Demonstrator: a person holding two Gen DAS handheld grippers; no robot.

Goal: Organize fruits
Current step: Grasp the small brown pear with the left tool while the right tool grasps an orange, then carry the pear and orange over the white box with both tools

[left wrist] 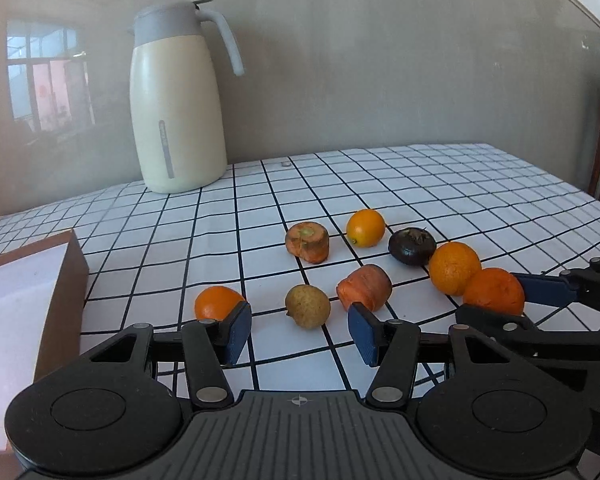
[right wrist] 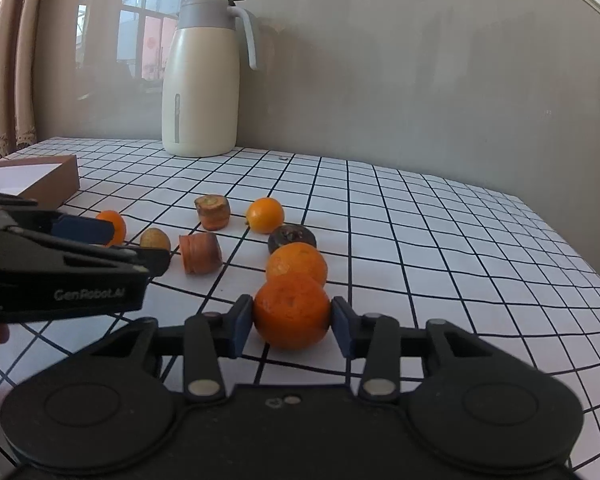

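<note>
Gripping a tangerine (right wrist: 291, 312), the right gripper (right wrist: 292, 322) has both blue pads pressed on its sides, low centre of the right wrist view; the fruit sits on the checked tablecloth (right wrist: 440, 240). Second tangerine (right wrist: 297, 263) touches it at 12 o'clock, dark round fruit (right wrist: 292, 239) just beyond that. Small orange citrus (right wrist: 265, 215) at 11 o'clock from the dark one. Two carrot chunks: one upright (right wrist: 212, 212), one on its side (right wrist: 200, 253), both at 10 o'clock from the held fruit. Brownish round fruit (right wrist: 155, 239) and another orange (right wrist: 114, 227) further out at 9–10 o'clock, near the left gripper (left wrist: 298, 330). Its fingers stand wide apart, nothing between them; the brownish fruit lies just ahead of the gap. Brown box (left wrist: 28, 304) at 9 o'clock in the left wrist view, white inside. Cream thermos jug (left wrist: 178, 100) with grey lid at 11 o'clock, at the table's far edge by the wall.
</note>
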